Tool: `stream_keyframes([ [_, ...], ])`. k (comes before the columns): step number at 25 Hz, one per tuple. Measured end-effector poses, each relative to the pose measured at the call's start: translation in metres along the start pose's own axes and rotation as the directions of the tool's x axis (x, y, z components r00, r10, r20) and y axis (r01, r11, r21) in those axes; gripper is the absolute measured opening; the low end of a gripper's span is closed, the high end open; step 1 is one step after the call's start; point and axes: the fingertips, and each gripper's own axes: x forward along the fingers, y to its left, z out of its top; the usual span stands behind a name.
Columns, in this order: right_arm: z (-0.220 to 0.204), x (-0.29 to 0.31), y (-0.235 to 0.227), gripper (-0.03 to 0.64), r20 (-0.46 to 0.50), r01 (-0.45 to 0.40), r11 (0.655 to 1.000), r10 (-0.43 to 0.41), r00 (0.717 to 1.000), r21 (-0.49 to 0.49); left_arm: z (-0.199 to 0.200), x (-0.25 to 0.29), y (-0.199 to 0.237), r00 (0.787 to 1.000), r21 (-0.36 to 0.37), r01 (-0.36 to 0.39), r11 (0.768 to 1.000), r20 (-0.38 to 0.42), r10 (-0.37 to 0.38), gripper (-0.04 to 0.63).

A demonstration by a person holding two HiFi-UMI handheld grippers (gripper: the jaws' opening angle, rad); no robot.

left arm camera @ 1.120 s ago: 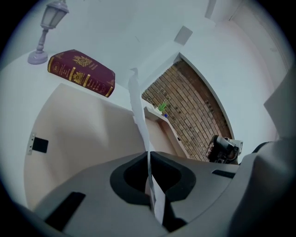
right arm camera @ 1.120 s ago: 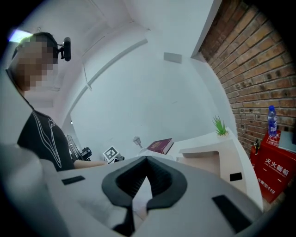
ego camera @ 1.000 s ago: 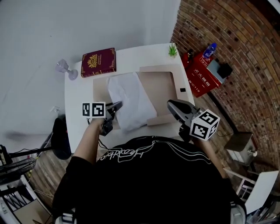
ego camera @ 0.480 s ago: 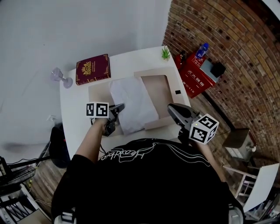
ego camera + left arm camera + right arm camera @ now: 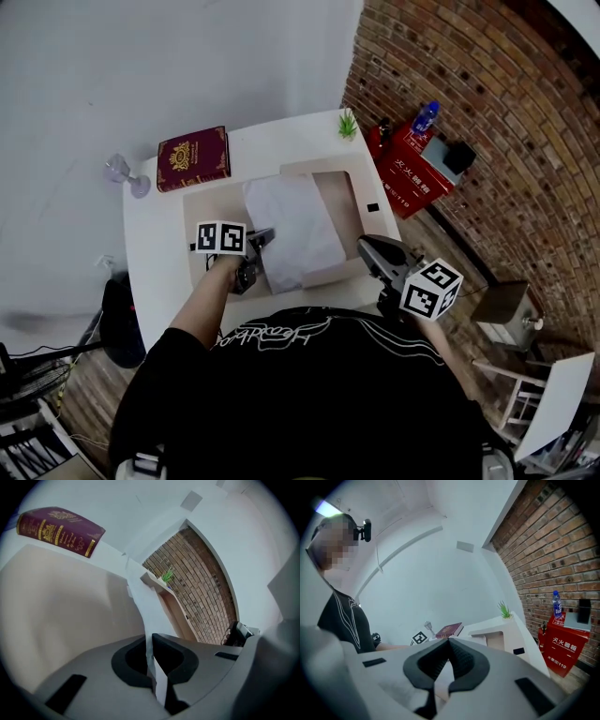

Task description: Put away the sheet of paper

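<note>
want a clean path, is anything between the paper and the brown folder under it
Nothing visible. The left tool is shut on the paper's edge, and the sheet lies across the open folder. The book and the plant sit beyond it, off the folder.

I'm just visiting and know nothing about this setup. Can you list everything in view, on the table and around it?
sheet of paper: one, white, lying over the folder
folder: one, tan, open on the table
book: one, maroon with gold print, table's far left
stemmed glass: one, clear, table's left edge
plant: one, green, table's far right corner
table: one, white
cabinet: one, red, on the floor by the brick wall
bottle: one, blue, on the cabinet
left gripper: grey, shut on the paper's left edge
right gripper: grey, shut, empty, near the table's right edge
</note>
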Motion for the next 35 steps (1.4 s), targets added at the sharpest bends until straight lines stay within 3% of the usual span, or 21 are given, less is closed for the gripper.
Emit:
stream_keyframes([
  [19, 0.006, -0.035, -0.034, 0.002, 0.036, 0.023, 0.999, -0.024, 0.999, 0.039, 0.0, 0.072, -0.033, 0.996, -0.034, -0.018, 0.999, -0.094, 0.014, 0.034],
  [30, 0.012, -0.038, -0.053, 0.002, 0.027, -0.025, 0.998, 0.024, 0.999, 0.056, 0.003, 0.094, -0.039, 0.989, -0.033, -0.102, 0.994, -0.109, 0.098, 0.034],
  [35, 0.011, -0.035, -0.064, 0.002, 0.011, -0.057, 0.996, 0.057, 0.998, 0.062, 0.01, 0.096, -0.043, 0.976, 0.055, -0.198, 0.979, -0.085, 0.202, 0.035],
])
